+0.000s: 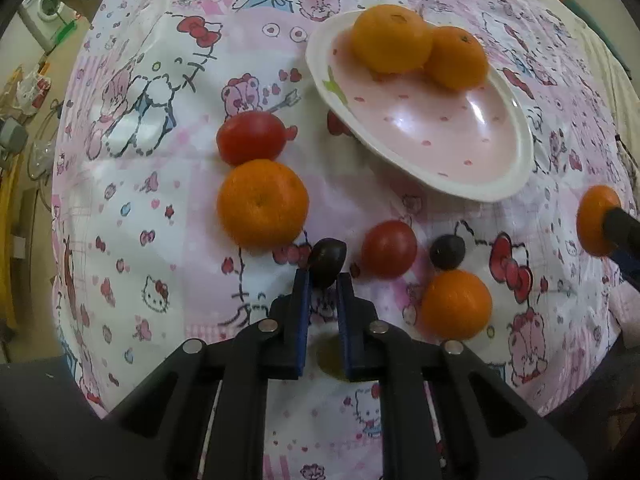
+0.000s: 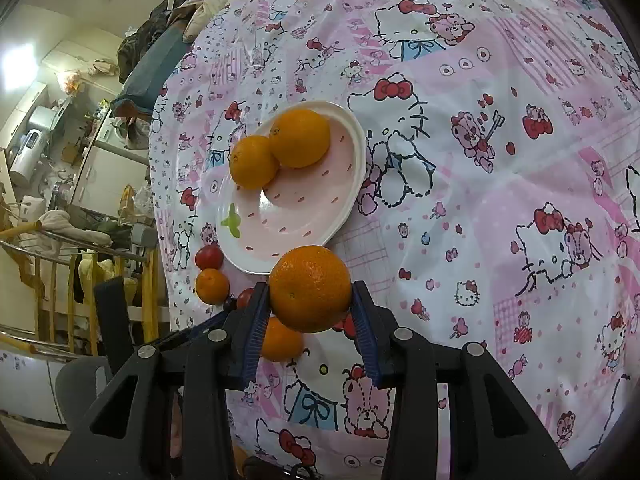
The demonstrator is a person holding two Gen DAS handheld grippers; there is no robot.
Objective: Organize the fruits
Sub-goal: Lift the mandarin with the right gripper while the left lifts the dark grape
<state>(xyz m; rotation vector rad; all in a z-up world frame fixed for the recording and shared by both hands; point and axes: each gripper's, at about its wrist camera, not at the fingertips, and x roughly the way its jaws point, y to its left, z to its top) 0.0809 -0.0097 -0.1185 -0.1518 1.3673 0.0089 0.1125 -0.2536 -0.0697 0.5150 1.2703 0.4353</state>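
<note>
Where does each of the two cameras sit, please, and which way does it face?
Left wrist: on the left claw, looking steeply down at the pink cartoon-print cloth; its fingers pinch a small dark oval fruit.
Right wrist: on the right claw, angled down across the cloth toward a cluttered room; its fingers grip a large orange mandarin.
Shared: the pink-and-white oval plate with two mandarins, and the held mandarin, at the left view's right edge.

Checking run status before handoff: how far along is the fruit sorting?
Done: two oranges sit in the pink plate. In hand: the right tongs grip a third orange near the plate; the left tongs are shut on a dark grape. Left on the cloth: two oranges, two tomatoes, one dark grape.
</note>
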